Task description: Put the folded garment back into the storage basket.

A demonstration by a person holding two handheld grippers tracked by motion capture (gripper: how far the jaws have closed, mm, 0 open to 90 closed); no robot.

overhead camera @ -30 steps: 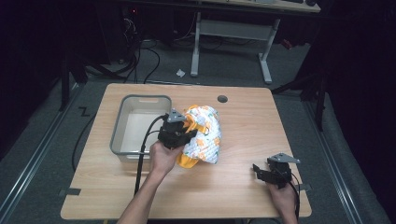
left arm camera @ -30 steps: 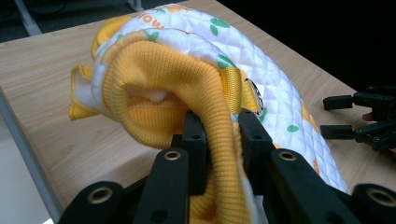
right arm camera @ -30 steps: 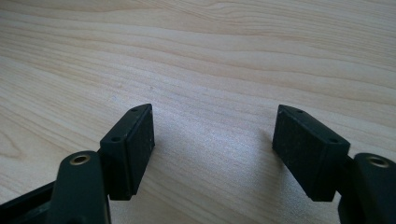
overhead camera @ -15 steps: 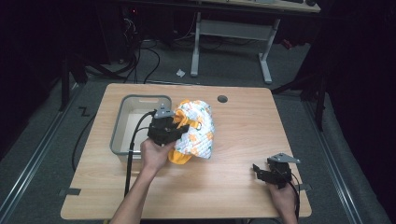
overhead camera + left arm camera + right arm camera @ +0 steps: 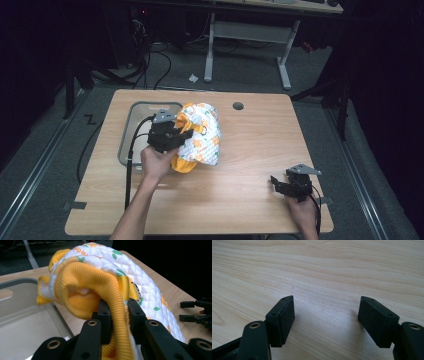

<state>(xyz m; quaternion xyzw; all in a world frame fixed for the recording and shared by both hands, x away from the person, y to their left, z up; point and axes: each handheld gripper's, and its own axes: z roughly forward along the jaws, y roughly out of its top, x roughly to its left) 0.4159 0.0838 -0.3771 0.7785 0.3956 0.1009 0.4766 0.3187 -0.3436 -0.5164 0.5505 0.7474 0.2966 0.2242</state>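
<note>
A bundled cloth item [image 5: 200, 137], white quilted fabric with orange and green prints and a yellow knit lining [image 5: 97, 287], hangs over the table just right of the grey bin [image 5: 131, 130]. My left gripper [image 5: 172, 137] is shut on its yellow knit fold and holds it up; in the left gripper view the two jaws pinch the fold [image 5: 117, 315], with a metal snap [image 5: 135, 287] beside them. My right gripper [image 5: 280, 184] rests open near the table's front right, its jaws wide apart over bare wood [image 5: 325, 312] with nothing between them.
The grey bin's pale inside [image 5: 22, 322] lies to the left of the cloth. A round cable hole [image 5: 238, 106] sits at the back of the wooden table [image 5: 240, 170]. Beyond the table stand a desk frame [image 5: 247, 35] and floor cables [image 5: 155, 55].
My left gripper has carried the cloth bundle leftward and slightly back, closer to the bin. The right gripper has stayed where it was.
</note>
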